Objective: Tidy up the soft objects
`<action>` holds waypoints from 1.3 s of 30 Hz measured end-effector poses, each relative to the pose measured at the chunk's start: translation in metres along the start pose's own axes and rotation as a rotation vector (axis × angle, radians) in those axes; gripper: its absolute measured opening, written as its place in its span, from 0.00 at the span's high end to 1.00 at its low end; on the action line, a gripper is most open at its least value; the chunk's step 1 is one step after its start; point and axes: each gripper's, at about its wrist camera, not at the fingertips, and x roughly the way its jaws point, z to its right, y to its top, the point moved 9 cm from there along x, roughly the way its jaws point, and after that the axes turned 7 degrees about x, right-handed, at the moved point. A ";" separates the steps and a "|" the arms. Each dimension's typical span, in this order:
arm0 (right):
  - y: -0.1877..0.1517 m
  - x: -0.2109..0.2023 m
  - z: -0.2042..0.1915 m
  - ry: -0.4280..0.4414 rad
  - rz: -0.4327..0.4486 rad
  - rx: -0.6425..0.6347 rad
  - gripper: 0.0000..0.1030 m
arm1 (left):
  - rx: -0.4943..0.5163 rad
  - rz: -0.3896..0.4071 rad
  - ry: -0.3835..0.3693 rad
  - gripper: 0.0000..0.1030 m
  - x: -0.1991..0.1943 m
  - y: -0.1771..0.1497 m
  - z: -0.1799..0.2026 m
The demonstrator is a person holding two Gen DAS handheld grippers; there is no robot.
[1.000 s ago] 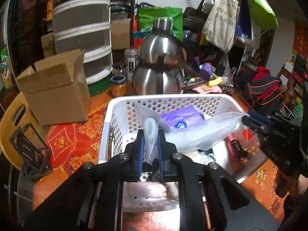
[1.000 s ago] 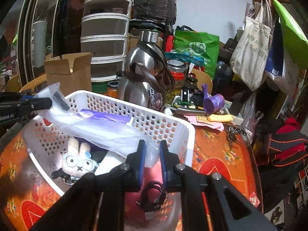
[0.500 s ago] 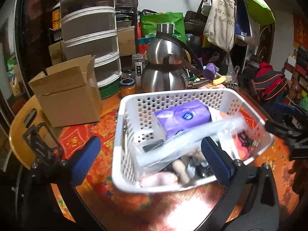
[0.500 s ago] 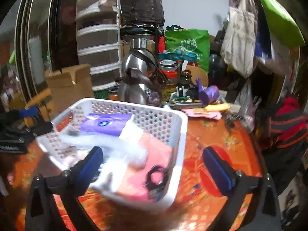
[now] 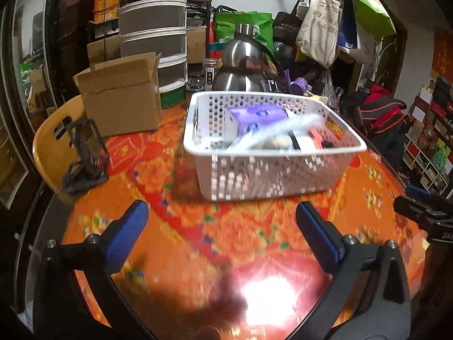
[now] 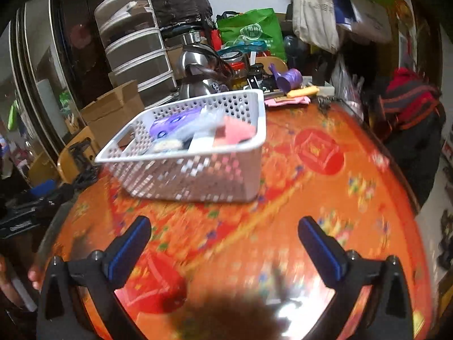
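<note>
Both grippers, left gripper (image 5: 222, 236) and right gripper (image 6: 223, 242), have released the clear bag (image 5: 279, 130) into the basket (image 5: 271, 170) and withdrawn toward the table's near edge, fingers wide and empty.

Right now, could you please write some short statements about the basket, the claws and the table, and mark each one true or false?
1. Both claws are open and hold nothing: the left claw and the right claw. True.
2. The white perforated basket stands on the cardboard box. False: it stands on the orange tablecloth; the cardboard box is beside it.
3. A purple tissue pack lies in the basket. True.
4. The clear plastic bag hangs from the left claw. False: it lies in the basket.
5. A steel kettle stands behind the basket. True.
</note>
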 end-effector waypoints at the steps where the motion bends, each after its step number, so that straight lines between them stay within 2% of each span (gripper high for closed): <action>1: -0.009 -0.011 0.002 -0.010 0.033 0.017 0.00 | -0.005 -0.001 -0.010 0.00 -0.005 -0.007 0.001; 3: -0.022 -0.023 0.001 -0.035 0.051 0.001 0.00 | -0.022 -0.005 -0.026 0.00 -0.019 -0.020 0.005; 8: -0.037 -0.055 -0.013 0.037 0.065 0.008 0.00 | -0.031 0.023 -0.035 0.00 -0.058 -0.035 0.016; 17: -0.010 -0.112 -0.049 0.074 0.177 -0.067 0.00 | 0.019 0.091 -0.054 0.00 -0.111 -0.008 0.045; 22: 0.000 -0.113 -0.060 0.069 0.165 -0.099 0.00 | 0.050 0.124 -0.016 0.00 -0.123 0.007 0.052; 32: -0.012 -0.091 -0.060 0.044 0.102 -0.108 0.00 | 0.045 0.091 -0.007 0.00 -0.114 0.002 0.050; 39: -0.011 -0.095 -0.059 0.040 0.115 -0.104 0.00 | 0.044 0.075 -0.009 0.00 -0.107 -0.003 0.046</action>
